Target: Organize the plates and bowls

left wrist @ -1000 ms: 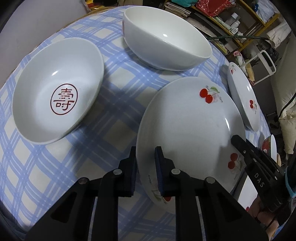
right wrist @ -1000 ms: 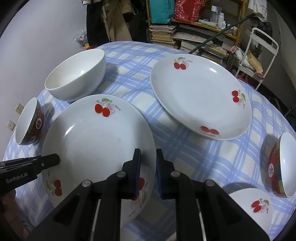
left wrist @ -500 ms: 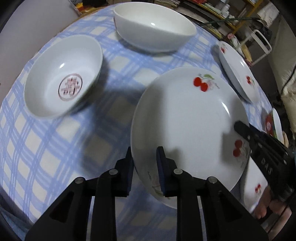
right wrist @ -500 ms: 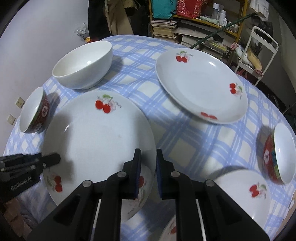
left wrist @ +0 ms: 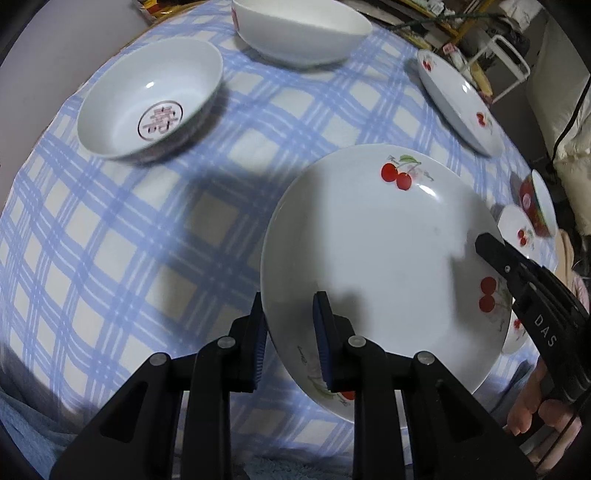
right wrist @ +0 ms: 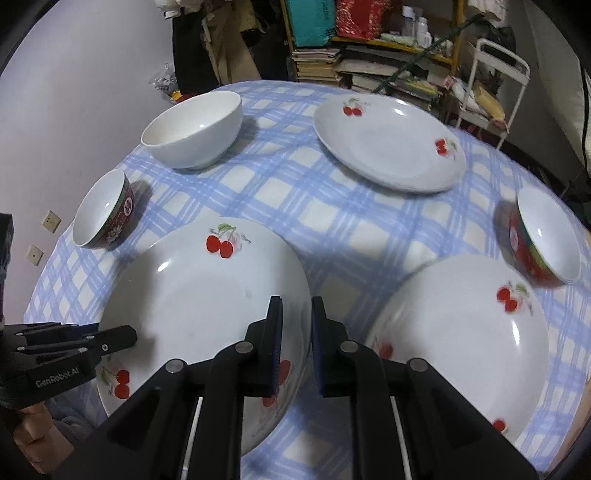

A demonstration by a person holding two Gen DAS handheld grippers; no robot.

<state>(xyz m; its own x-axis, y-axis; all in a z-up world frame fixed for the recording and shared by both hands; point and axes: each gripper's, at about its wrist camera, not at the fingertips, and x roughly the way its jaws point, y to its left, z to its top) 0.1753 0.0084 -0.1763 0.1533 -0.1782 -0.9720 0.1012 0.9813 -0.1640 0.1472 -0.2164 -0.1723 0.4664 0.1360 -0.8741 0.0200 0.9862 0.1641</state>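
Observation:
A white cherry plate (left wrist: pixel 384 251) (right wrist: pixel 207 302) is held up above the checked table by both grippers. My left gripper (left wrist: pixel 290 328) is shut on its near-left rim. My right gripper (right wrist: pixel 295 328) is shut on the opposite rim and shows at the right of the left wrist view (left wrist: pixel 532 306). A second cherry plate (right wrist: pixel 465 328) lies on the table beside the held one, to its right in the right wrist view. A third cherry plate (right wrist: pixel 388 144) (left wrist: pixel 458 99) lies farther back.
A large white bowl (right wrist: pixel 195 129) (left wrist: pixel 303 33) and a red-sided small bowl (right wrist: pixel 105 210) (left wrist: pixel 151 99) stand to the left. Another red bowl (right wrist: pixel 543 236) stands at the right. The blue checked cloth (right wrist: pixel 325 214) covers the round table. Shelves and a white cart (right wrist: pixel 491 85) stand behind.
Both grippers have lifted the cherry plate higher off the table. The plate beside it on the table has come fully into the right wrist view.

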